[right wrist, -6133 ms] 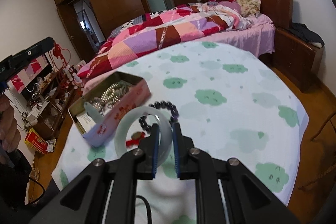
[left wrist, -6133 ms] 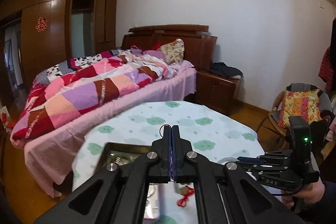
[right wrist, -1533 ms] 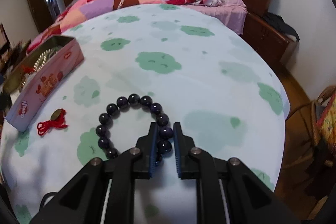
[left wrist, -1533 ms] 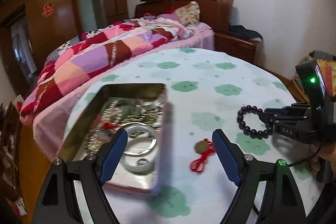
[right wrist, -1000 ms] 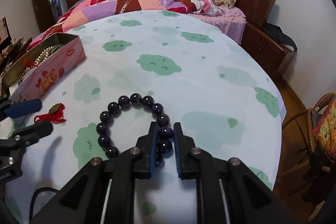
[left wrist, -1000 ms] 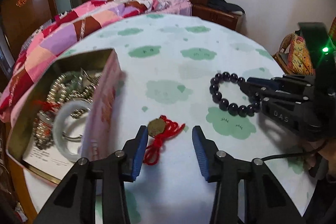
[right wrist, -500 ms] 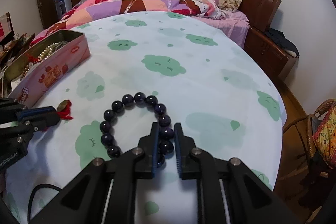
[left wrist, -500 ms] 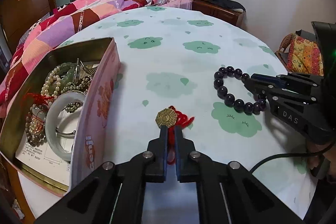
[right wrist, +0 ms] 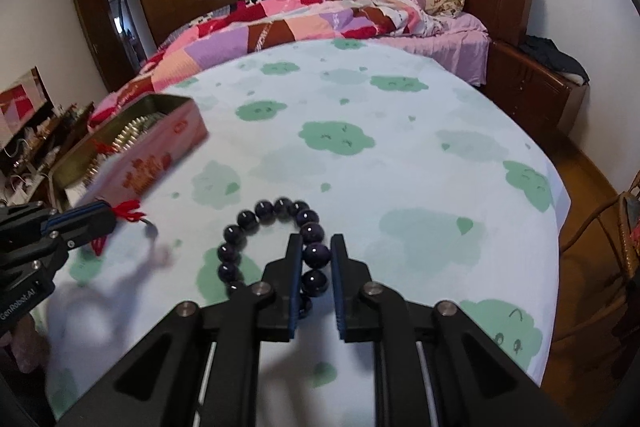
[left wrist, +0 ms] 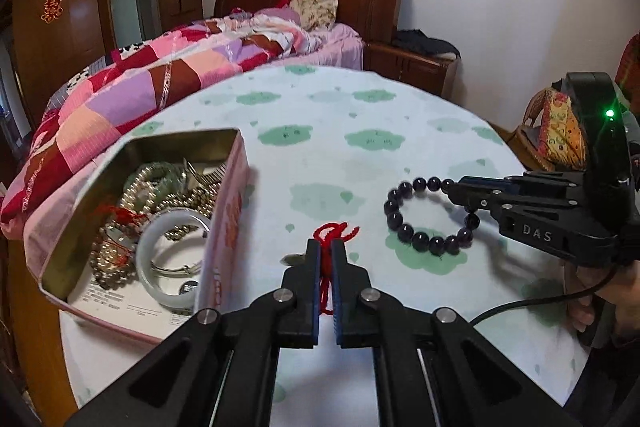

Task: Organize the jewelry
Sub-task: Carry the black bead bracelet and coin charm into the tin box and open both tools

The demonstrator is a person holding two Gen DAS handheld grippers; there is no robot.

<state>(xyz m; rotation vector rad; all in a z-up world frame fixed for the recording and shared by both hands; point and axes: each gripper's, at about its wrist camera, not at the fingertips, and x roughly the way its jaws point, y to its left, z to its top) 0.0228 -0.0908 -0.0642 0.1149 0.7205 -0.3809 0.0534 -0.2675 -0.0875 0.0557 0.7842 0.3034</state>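
Note:
My left gripper is shut on the red cord charm and holds it above the cloth, just right of the pink tin. The coin of the charm hangs blurred below the cord. The tin holds a white bangle, pearl strands and other jewelry. My right gripper is shut on the dark bead bracelet, lifted a little off the table. In the left wrist view the bracelet hangs from the right gripper. In the right wrist view the left gripper is by the tin.
The round table wears a white cloth with green cloud prints. A bed with a patchwork quilt stands behind it, with a wooden nightstand to the right. A wicker chair stands at the right edge.
My left gripper closed on the red cord charm and lifted it off the cloth. My right gripper raised the bead bracelet slightly. Both views tilted up.

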